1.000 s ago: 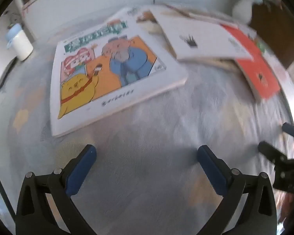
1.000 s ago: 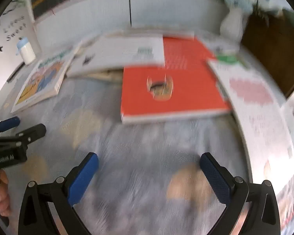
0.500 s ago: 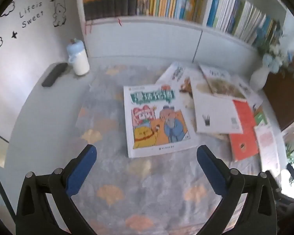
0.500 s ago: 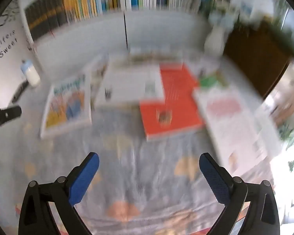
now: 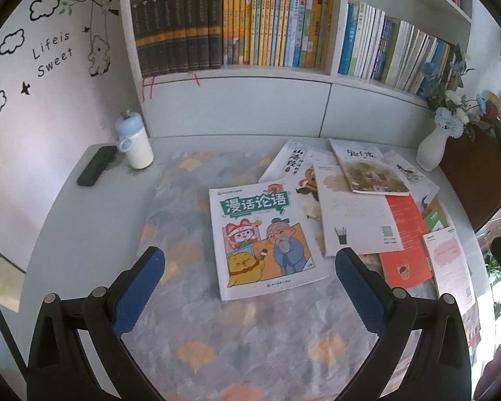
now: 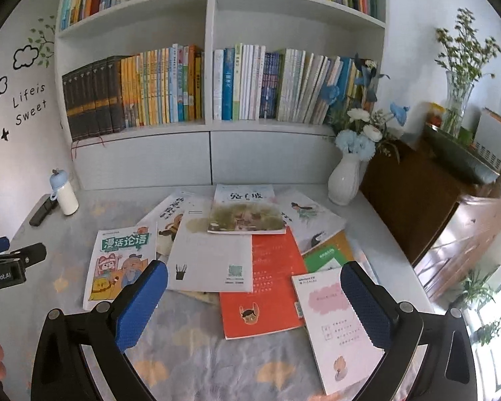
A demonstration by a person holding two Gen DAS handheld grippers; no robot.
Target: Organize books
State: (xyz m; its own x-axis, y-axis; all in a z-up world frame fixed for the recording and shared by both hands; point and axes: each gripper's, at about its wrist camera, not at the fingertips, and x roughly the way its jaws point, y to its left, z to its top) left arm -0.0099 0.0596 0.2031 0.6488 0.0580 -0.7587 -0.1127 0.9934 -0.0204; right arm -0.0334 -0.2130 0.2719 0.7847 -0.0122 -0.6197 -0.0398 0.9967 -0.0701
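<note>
Several books lie scattered flat on a patterned cloth (image 5: pixel 197 334). A cartoon-cover book (image 5: pixel 264 237) (image 6: pixel 120 264) lies nearest the left. A white book (image 5: pixel 354 220) (image 6: pixel 210 260) overlaps an orange-red book (image 5: pixel 404 237) (image 6: pixel 267 290). A pale pink-and-white book (image 6: pixel 334 317) (image 5: pixel 449 264) lies at the right. A book with a green-brown picture (image 6: pixel 247 214) (image 5: pixel 367 170) tops the pile at the back. My left gripper (image 5: pixel 250 297) is open, held high above the cloth. My right gripper (image 6: pixel 254 307) is open too, above the pile. Neither holds anything.
A white bookshelf (image 6: pixel 210 123) full of upright books stands behind the table. A white bottle with a blue lid (image 5: pixel 133 143) and a black remote (image 5: pixel 95 165) sit at the back left. A white vase of flowers (image 6: pixel 345 180) stands at the back right beside a brown cabinet (image 6: pixel 434 210).
Both grippers have risen and drawn back from close over the books to a high, wide view. Both stayed open. The books have not moved.
</note>
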